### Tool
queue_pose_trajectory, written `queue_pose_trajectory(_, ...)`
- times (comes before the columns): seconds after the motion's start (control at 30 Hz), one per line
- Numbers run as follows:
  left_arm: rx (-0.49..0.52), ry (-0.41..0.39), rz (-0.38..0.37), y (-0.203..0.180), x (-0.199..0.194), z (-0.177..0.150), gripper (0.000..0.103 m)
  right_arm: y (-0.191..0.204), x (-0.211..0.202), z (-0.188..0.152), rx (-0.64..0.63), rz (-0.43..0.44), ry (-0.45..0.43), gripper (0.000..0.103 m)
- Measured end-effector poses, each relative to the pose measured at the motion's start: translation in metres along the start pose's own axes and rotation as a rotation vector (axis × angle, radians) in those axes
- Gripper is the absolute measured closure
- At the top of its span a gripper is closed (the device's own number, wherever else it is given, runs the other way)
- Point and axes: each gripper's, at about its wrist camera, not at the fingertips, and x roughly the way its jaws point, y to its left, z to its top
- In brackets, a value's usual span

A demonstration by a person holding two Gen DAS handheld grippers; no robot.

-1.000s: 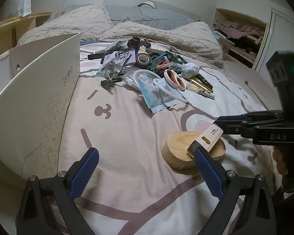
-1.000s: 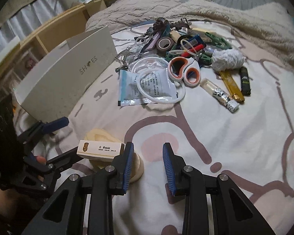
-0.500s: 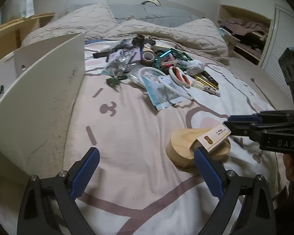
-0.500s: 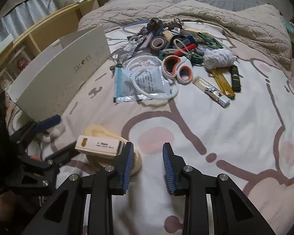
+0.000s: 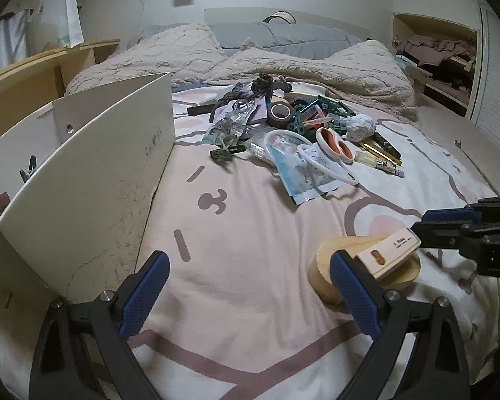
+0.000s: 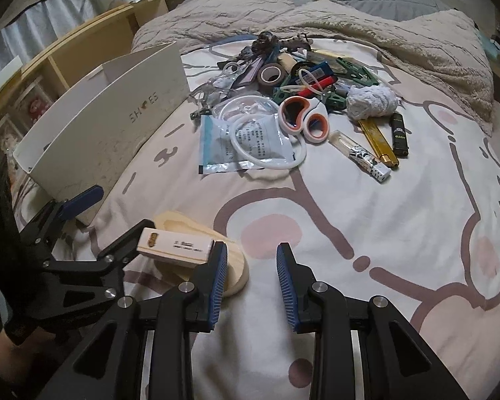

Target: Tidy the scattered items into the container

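The right gripper [image 6: 250, 276] has its jaws a narrow gap apart, empty, its left finger against the end of a small pale wooden box [image 6: 175, 246]. The left gripper [image 5: 248, 295] gapes wide, holding nothing, one finger at the box's other end. The box lies on a rounded wooden block [image 5: 330, 268] on the bed [image 6: 400, 206]. A white shoebox container [image 5: 93, 180] stands left; the scattered clutter [image 6: 293, 100] lies beyond.

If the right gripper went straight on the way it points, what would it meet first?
Probably the bedsheet: the right gripper points down at a bare stretch of it, nothing between its fingers. The scissors lie farther on; depth is unclear.
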Motion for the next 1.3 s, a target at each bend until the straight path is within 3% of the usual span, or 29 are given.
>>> queue_pose_trajectory(0.27, 0.029, -0.016, 0.016, -0.008, -0.002, 0.001, 0.005, 0.006, 0.0, -0.001, -0.01, -0.061, -0.008, 0.071)
queue_pose_trajectory(0.47, 0.024, -0.007, 0.008, -0.006, -0.003, 0.002, 0.005, -0.007, -0.007, 0.001, 0.05, -0.044, -0.033, 0.071)
queue_pose_trajectory(0.6, 0.006, 0.006, 0.01, -0.001, -0.004, 0.001, 0.005, -0.009, -0.015, 0.001, 0.064, 0.022, -0.079, 0.071)
queue_pose_trajectory(0.63, 0.001, 0.013, 0.01, 0.0, -0.004, 0.001, 0.005, -0.005, -0.016, 0.0, 0.048, 0.037, -0.084, 0.062)
queue_pose_trajectory(0.67, -0.003, 0.02, 0.009, 0.001, -0.005, 0.0, 0.005, -0.001, -0.017, 0.0, 0.034, 0.046, -0.089, 0.044)
queue_pose_trajectory(0.73, 0.001, 0.03, 0.006, 0.002, -0.007, -0.001, 0.005, 0.009, -0.018, -0.002, -0.001, 0.071, -0.111, 0.03)
queue_pose_trajectory(1.1, 0.074, 0.062, -0.065, -0.013, -0.011, -0.017, 0.003, 0.029, -0.001, -0.002, 0.005, 0.115, -0.062, 0.03)
queue_pose_trajectory(1.3, 0.051, 0.082, -0.127, -0.017, -0.007, -0.021, 0.003, 0.034, 0.005, -0.004, -0.021, 0.067, -0.068, 0.03)
